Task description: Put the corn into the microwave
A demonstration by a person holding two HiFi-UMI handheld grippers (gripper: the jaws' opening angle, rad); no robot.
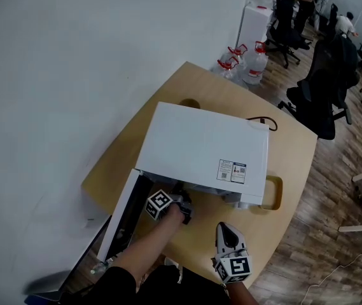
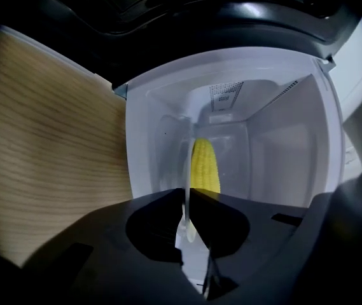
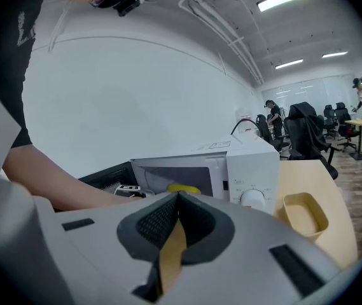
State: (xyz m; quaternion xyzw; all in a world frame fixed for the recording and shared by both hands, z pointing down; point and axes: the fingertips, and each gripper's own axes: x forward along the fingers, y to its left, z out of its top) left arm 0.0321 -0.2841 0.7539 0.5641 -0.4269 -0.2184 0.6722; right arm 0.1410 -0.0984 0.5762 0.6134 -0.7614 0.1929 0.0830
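A white microwave [image 1: 200,145] stands on a round wooden table [image 1: 295,145], its door [image 1: 120,218] swung open to the left. My left gripper [image 1: 182,210] reaches into the opening. In the left gripper view the yellow corn [image 2: 205,167] sits just past the left gripper [image 2: 188,192], inside the white cavity [image 2: 282,145]. The jaws are shut on a thin pale strip at the corn's near end. My right gripper [image 1: 227,229] is over the table's near edge, in front of the microwave. The right gripper [image 3: 178,197] is shut and holds nothing. The corn [image 3: 182,187] shows in the opening.
A shallow tan tray [image 1: 271,192] lies on the table beside the microwave's control side, below the dial [image 3: 252,197]. A black cord [image 1: 263,121] runs off the microwave's back. Water bottles [image 1: 254,62] and office chairs [image 1: 324,100] stand on the floor beyond the table.
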